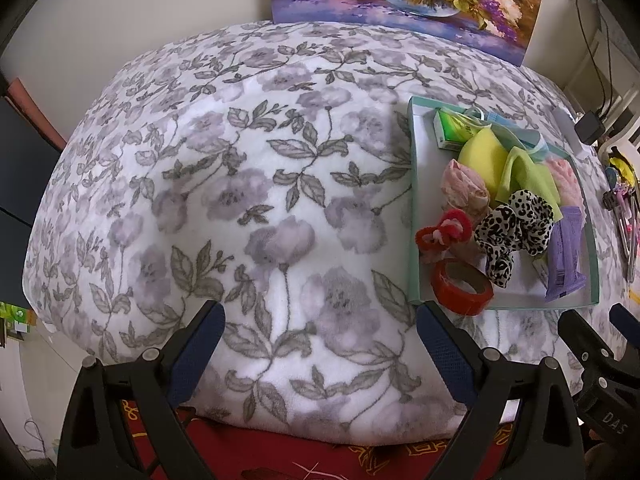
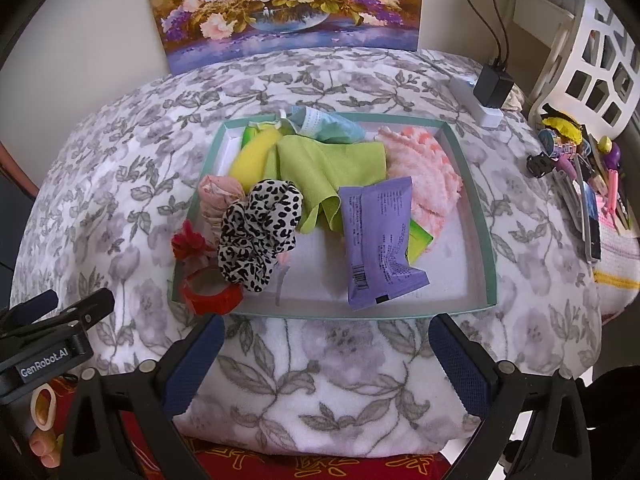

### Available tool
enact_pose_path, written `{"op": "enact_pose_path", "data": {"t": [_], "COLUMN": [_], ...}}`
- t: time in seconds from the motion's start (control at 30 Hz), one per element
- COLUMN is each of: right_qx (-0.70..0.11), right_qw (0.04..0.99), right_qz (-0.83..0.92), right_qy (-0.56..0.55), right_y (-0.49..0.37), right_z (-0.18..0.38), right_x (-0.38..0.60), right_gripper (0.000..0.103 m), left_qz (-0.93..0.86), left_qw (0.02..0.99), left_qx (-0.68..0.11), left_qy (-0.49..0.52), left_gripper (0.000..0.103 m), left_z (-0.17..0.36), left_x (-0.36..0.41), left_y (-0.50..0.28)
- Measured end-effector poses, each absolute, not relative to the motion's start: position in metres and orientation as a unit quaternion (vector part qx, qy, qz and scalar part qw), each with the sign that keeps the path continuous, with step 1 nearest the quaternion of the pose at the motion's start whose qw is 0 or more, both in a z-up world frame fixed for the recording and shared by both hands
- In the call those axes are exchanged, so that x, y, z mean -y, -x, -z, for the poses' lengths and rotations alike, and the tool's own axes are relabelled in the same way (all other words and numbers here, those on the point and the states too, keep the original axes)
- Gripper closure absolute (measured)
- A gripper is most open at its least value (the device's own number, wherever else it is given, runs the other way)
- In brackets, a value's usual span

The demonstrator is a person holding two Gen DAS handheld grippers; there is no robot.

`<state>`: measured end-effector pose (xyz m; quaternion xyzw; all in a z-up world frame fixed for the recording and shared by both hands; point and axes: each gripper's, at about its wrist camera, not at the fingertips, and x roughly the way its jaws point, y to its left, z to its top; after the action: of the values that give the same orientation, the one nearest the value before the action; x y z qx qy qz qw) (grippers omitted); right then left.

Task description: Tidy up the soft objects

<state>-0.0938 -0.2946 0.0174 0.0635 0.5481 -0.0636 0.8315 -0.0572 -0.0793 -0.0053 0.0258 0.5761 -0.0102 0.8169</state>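
Note:
A shallow teal-rimmed tray (image 2: 488, 240) sits on a flowered blanket. It holds a leopard-print scrunchie (image 2: 256, 232), a pink scrunchie (image 2: 216, 194), a red fuzzy scrunchie (image 2: 188, 244), a green cloth (image 2: 328, 168), a yellow sponge (image 2: 252, 156), a pink towel (image 2: 424, 176), a purple packet (image 2: 380, 240) and a light blue mask (image 2: 332, 126). A red tape roll (image 2: 212, 292) sits on the tray's near left corner. My right gripper (image 2: 326, 344) is open and empty, just in front of the tray. My left gripper (image 1: 320, 336) is open and empty over bare blanket, left of the tray (image 1: 414, 200).
The blanket (image 1: 240, 200) covers a raised surface. A flower painting (image 2: 288, 4) leans on the back wall. At the right lie hair clips and small items (image 2: 576, 168), a black charger (image 2: 492, 84) and a white plastic basket (image 2: 592, 52). A red patterned cloth (image 2: 360, 468) lies below the front edge.

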Motion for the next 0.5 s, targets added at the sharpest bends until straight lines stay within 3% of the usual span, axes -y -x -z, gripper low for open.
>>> {"op": "enact_pose_path", "data": {"t": [0.5], "right_qx": [-0.548], "right_qw": [0.832], "right_qz": [0.063], "right_qy": [-0.059], "right_y": [0.0920], "right_z": [-0.0182], "right_x": [0.2945], "right_gripper": [0.000], "left_qz": [0.010], "left_qw": [0.816], "left_qx": [-0.578], "left_qy": [-0.028], "left_gripper": [0.006], "left_z": [0.0057], "left_x": [0.0821], "left_y": [0.0545]}}
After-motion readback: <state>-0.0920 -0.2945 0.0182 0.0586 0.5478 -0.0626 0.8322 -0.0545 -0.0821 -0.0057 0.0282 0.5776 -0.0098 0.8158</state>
